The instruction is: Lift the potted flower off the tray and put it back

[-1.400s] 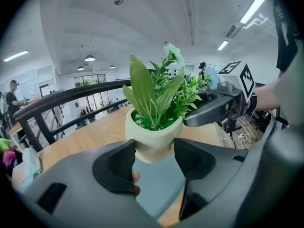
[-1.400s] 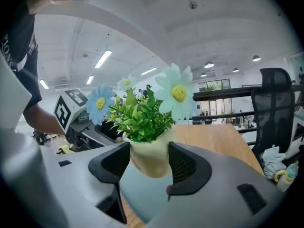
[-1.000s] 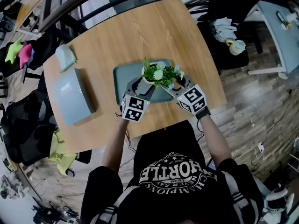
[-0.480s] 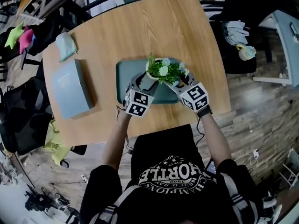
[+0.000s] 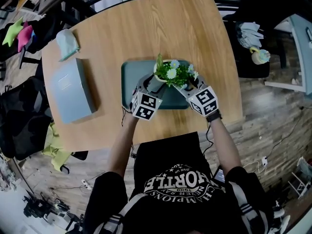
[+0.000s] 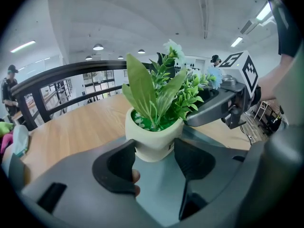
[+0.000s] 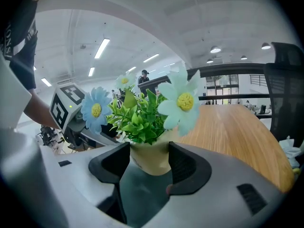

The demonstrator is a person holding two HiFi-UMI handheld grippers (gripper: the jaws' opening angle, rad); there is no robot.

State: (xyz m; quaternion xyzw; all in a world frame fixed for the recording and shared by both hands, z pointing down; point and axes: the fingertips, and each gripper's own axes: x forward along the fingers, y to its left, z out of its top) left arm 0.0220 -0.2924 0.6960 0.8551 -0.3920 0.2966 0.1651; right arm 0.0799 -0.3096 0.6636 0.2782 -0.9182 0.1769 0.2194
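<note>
1. On the wooden table (image 5: 146,28), near the edge closest to the person, lies the teal tray (image 5: 129,82). The potted flower (image 5: 168,76) stands upright over the tray's middle, well within its rim.
2. The left gripper (image 6: 155,148) has its jaws spread wide and closed against the lower sides of the cream pot, one dark pad on each flank. Nothing else is between them.
3. The right gripper (image 7: 148,151) grips the same pot from the opposite side. Its jaws are equally wide and both pads bear on the pot's wall, with the leaves and pale blue blooms rising above them.
4. Both gripper views show the teal surface directly beneath the pot's base. The pot is very low, but I cannot tell whether the base touches the tray.
5. Progress, as a judgement: the two-sided grasp is made and the pot is inside the tray's outline. That fits either the very start of the lift or the very end of the return, and these frames do not settle which.
6. At the least, three things remain: seating the base flat on the tray, opening both pairs of jaws, and drawing the grippers clear of the foliage.
7. The grey box (image 5: 73,95) lies well apart at the left, clear of all this.
</note>
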